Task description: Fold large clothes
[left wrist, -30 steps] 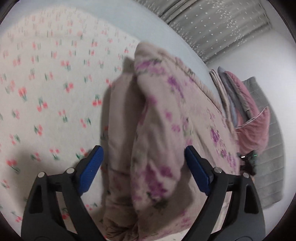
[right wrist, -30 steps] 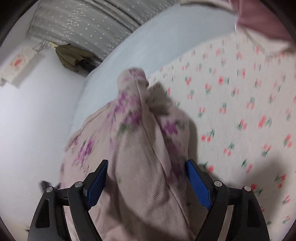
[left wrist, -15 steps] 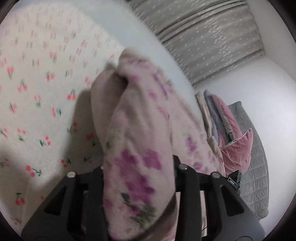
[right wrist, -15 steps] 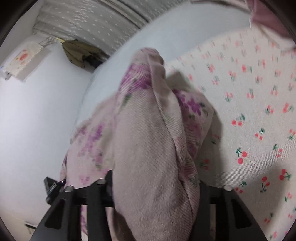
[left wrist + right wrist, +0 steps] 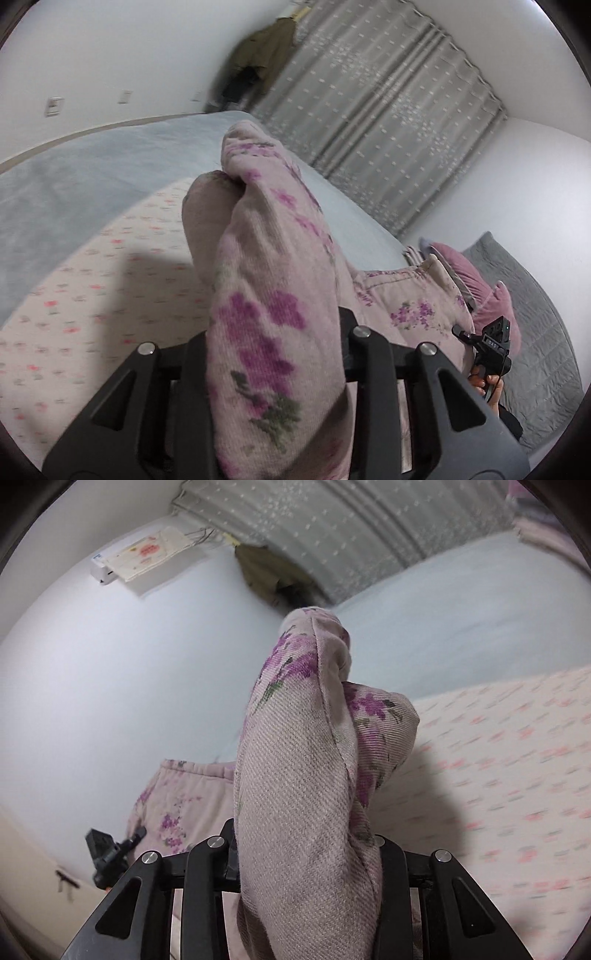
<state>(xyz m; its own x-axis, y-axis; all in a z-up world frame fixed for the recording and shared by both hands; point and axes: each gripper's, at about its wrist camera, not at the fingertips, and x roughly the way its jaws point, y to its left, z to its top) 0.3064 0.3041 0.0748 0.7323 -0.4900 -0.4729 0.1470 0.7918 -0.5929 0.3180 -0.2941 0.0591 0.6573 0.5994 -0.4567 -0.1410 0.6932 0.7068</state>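
Your left tongs point(image 5: 275, 354) are clamped tight on a thick bunch of the pink floral garment point(image 5: 266, 280), jaws drawn in until the padded cloth bulges out ahead of them and hides the pads. Your right tongs point(image 5: 306, 853) have just been closing too, and they now pinch another fat fold of the same garment point(image 5: 306, 775), cloth swelling up between the black arms.

Take the bed as your landmark. The garment is up off the bed at both pinched ends, each bunch standing ahead of its tongs, while the stretch between them sags low. From the left view that stretch runs off to the right toward your other hand point(image 5: 489, 384), which grips the handle of the right tongs. From the right view it trails down to the left, toward the left tongs' handle.

Under the lifted cloth lies the cherry-print sheet point(image 5: 92, 295) on the bed, shadowed beneath each bunch. Past the sheet, the pale blue cover point(image 5: 461, 620) reaches toward the grey dotted curtain point(image 5: 388, 122). At the bed's right end sits a stack of folded textiles with a pink cushion point(image 5: 480, 291). A dark jacket point(image 5: 262, 59) hangs beside the curtain.
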